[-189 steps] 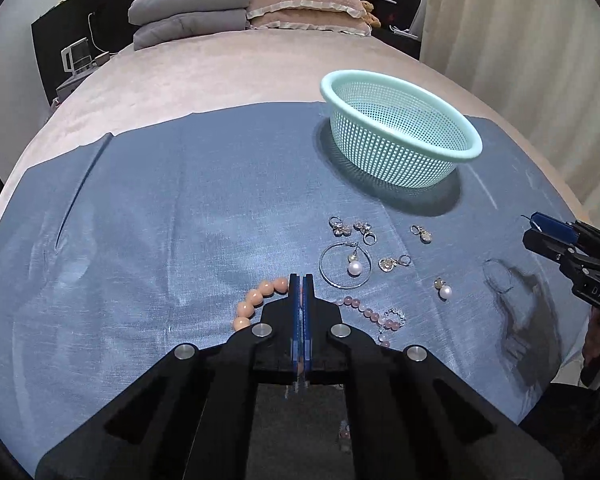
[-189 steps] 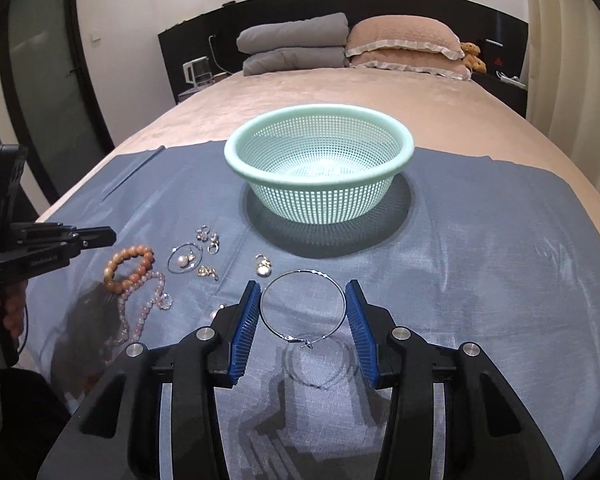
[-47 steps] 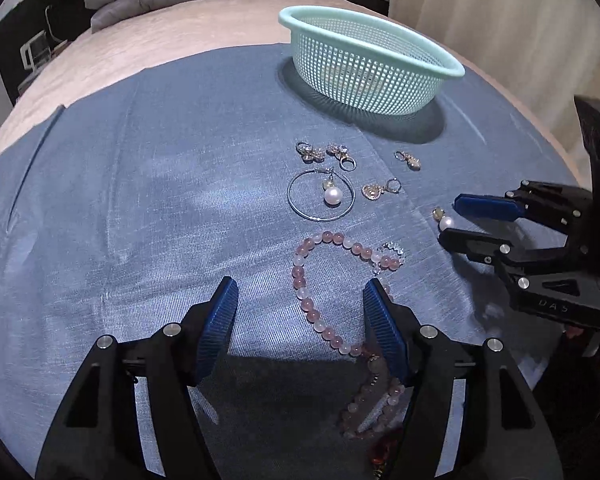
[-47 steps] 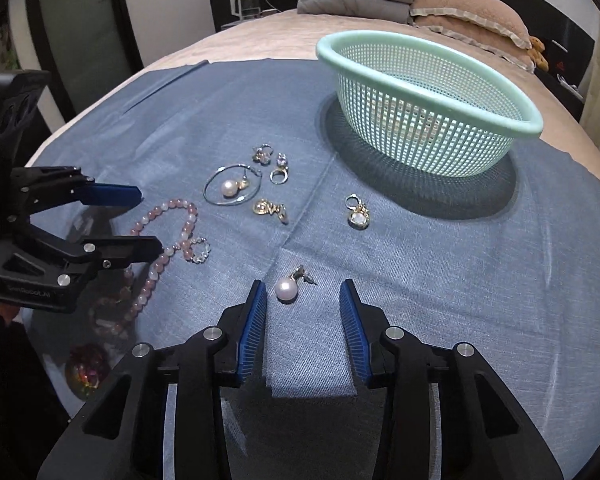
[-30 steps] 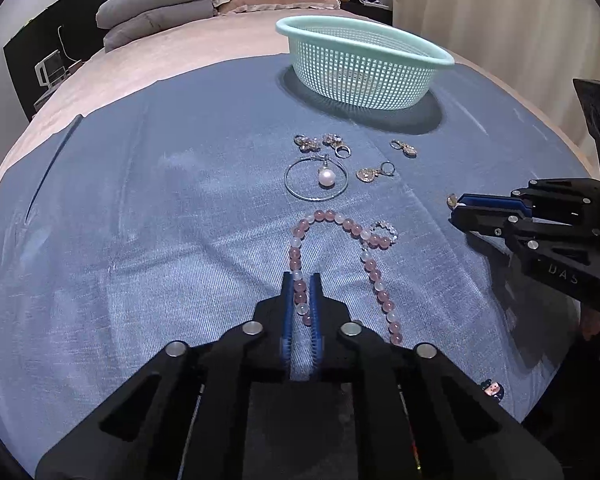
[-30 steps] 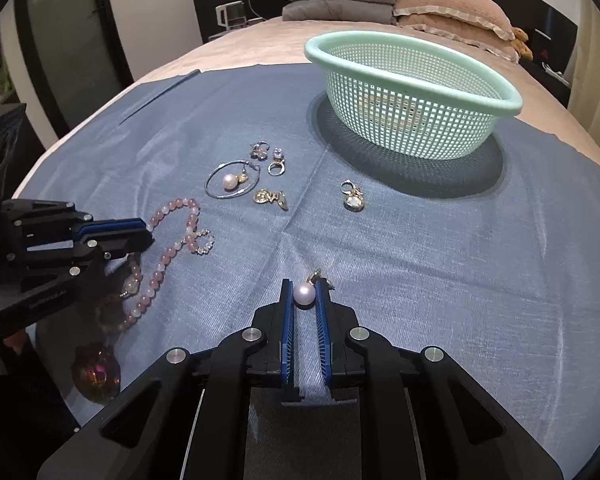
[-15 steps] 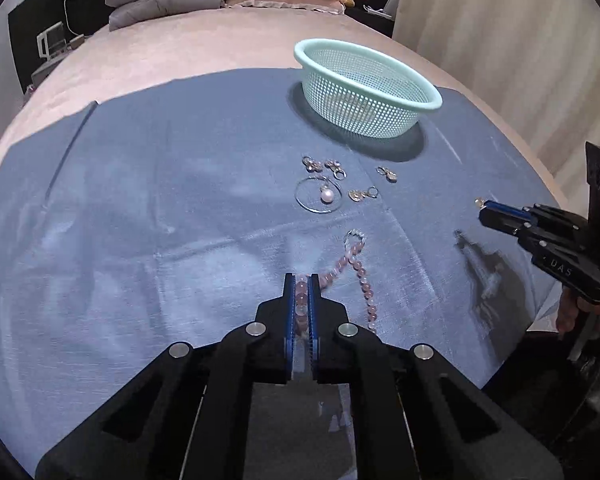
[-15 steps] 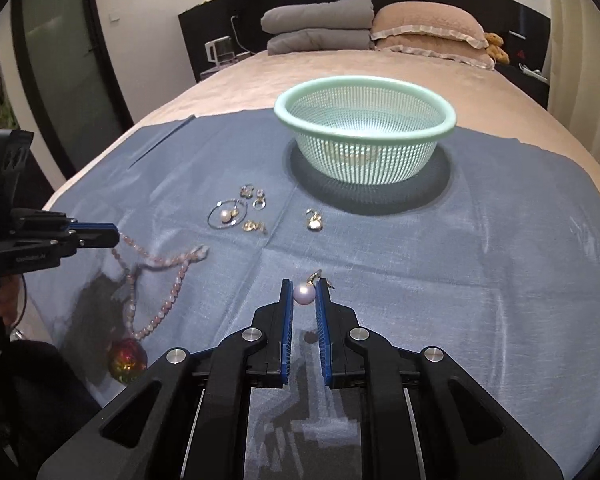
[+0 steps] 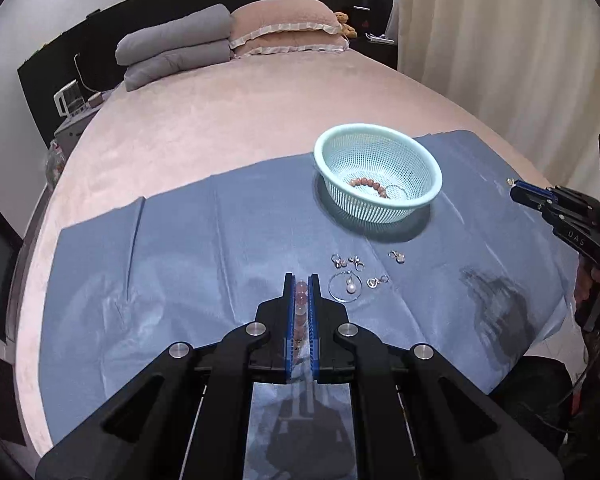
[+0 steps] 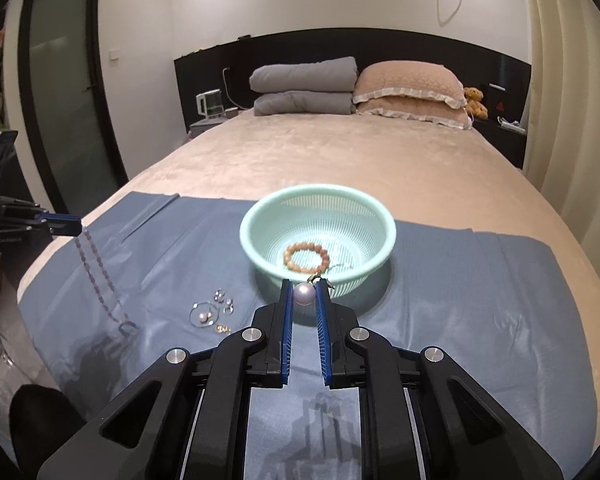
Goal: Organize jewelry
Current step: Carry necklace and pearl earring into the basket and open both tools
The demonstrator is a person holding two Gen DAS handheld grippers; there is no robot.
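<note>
My left gripper (image 9: 301, 280) is shut on a pink bead necklace (image 9: 301, 298). In the right wrist view that necklace (image 10: 96, 266) hangs from the left gripper (image 10: 74, 224) high above the blue cloth (image 10: 480, 292). My right gripper (image 10: 304, 286) is shut on a pearl earring (image 10: 304, 293) and holds it in the air in front of the mint basket (image 10: 380, 258). The basket (image 9: 328, 168) holds an orange bead bracelet (image 10: 306, 262) and a thin hoop (image 9: 396, 190). A pearl hoop earring (image 9: 346, 286) and several small earrings (image 9: 346, 260) lie on the cloth.
The blue cloth (image 9: 180, 240) covers the near part of a beige bed (image 9: 220, 120). Grey and pink pillows (image 10: 356, 84) are stacked at the headboard. Curtains (image 9: 500, 40) hang to the right, a glass door (image 10: 64, 92) stands to the left.
Both grippers have risen well above the cloth. The left one has lifted the pink necklace so it now hangs free. The right one has carried the pearl earring up towards the basket.
</note>
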